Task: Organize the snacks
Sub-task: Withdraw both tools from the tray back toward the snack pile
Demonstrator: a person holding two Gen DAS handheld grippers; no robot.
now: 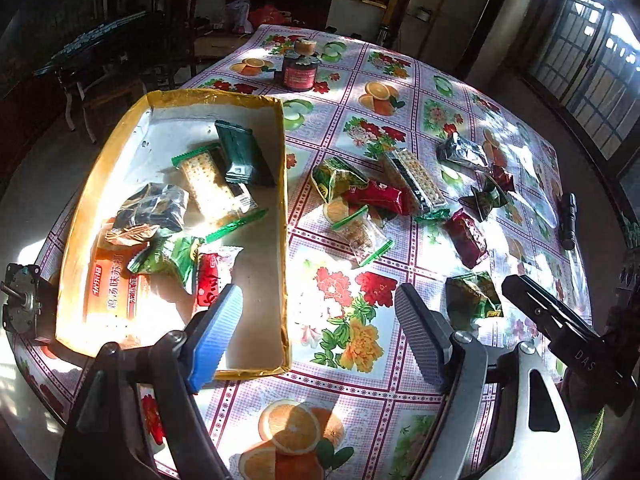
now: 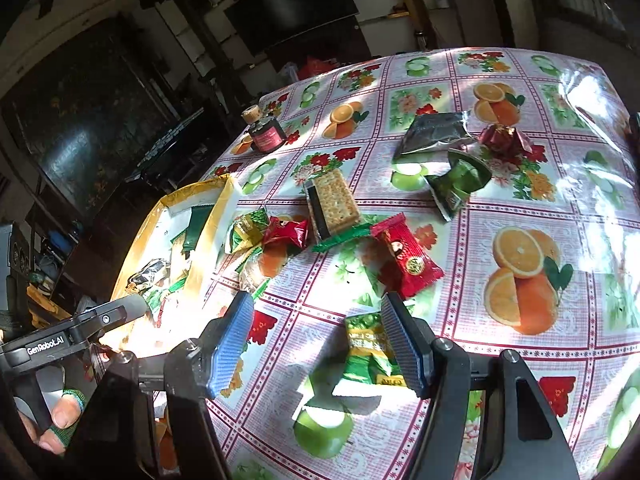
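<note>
A yellow-rimmed cardboard box (image 1: 285,184) on the table's left holds several snack packets, among them a cracker pack (image 1: 208,186) and a dark green pack (image 1: 240,152). Loose snacks lie on the floral tablecloth: a cracker pack (image 2: 332,202), red packets (image 2: 408,260) (image 1: 378,196), a silver packet (image 2: 434,132). My left gripper (image 1: 316,320) is open and empty, by the box's near right corner. My right gripper (image 2: 320,340) is open, low over a green packet (image 2: 366,350) that lies beside its right finger. That green packet (image 1: 472,296) also shows in the left wrist view.
A dark jar with a cork lid (image 1: 300,66) stands at the far side of the table. A black flashlight (image 1: 568,220) lies near the right edge. A small motor (image 1: 24,300) sits left of the box. Dark furniture lies beyond the table.
</note>
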